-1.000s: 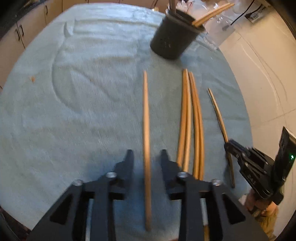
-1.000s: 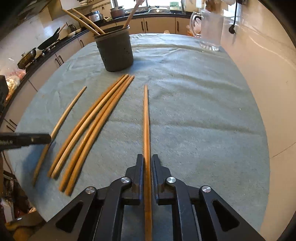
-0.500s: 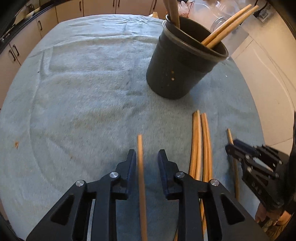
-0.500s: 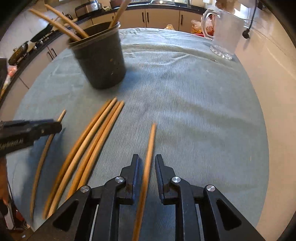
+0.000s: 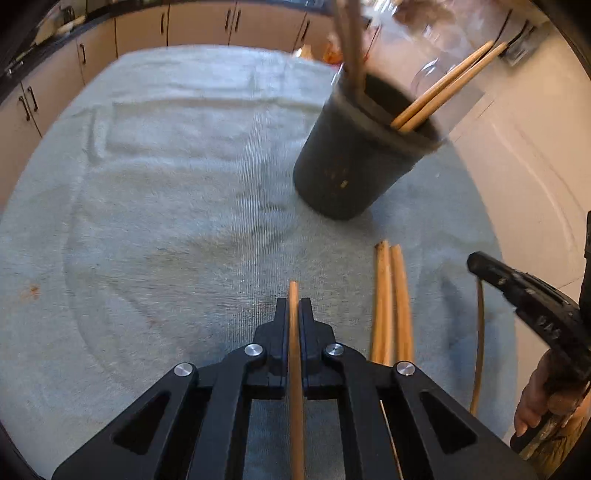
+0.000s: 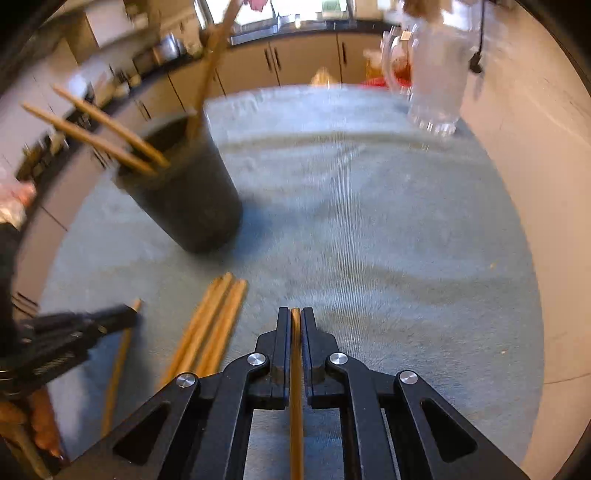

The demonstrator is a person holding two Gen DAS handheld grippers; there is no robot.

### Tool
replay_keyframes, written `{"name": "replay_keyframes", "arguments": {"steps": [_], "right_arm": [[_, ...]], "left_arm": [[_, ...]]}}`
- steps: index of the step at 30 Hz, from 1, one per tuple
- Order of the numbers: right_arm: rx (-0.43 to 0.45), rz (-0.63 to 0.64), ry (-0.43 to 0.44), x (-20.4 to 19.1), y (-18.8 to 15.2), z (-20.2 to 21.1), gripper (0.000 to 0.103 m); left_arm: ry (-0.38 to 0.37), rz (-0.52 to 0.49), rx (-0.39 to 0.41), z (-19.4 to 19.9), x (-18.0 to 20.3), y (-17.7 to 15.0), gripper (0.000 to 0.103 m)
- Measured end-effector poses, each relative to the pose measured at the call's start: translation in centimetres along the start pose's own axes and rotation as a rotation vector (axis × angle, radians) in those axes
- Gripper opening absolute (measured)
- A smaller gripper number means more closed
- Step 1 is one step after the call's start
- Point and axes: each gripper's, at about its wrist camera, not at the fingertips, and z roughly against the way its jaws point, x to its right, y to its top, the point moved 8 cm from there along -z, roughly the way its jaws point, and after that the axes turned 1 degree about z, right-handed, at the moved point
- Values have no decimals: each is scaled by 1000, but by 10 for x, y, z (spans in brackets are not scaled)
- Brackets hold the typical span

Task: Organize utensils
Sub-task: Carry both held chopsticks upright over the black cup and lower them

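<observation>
A wooden chopstick (image 5: 294, 332) is pinched between the closed jaws of the left gripper (image 5: 294, 314). The right gripper (image 6: 295, 325) is clamped likewise on another chopstick (image 6: 296, 369). More loose chopsticks (image 5: 391, 302) lie side by side on the blue-grey towel (image 5: 166, 206), just before the dark cup (image 5: 354, 162), which holds several sticks. A glass jug (image 6: 437, 85) stands near the towel's far edge.

Beige cabinets (image 6: 306, 62) under a dark countertop (image 6: 295, 31) stand behind the towel-covered table (image 5: 166, 177); above them, seemingly a bright window (image 6: 295, 11).
</observation>
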Motion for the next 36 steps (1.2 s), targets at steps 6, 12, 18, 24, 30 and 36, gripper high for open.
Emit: {"name": "replay_keyframes", "arguments": {"steps": [6,12,18,24,30,36], "right_arm": [[205,-4,55,-12,8,75,6],[382,-2,78,-22,-3,145,6],[519,-2,77,-37,-22,193,6],[585,-2,76,-49,-38,210,6],[627,17,79,-57,-51,223,6],[635,20,93,-60,-54,228,6]], "left_arm": [[-10,-45,207,84,14,-2,4],[2,-71,445,165,23,-21,4],[0,-52,597,207,26,-53,4],[2,-25,610,203,22,-54,4],[-7,-5,635,219,23,-69,4],[3,-28,664,229,30,-70,4]]}}
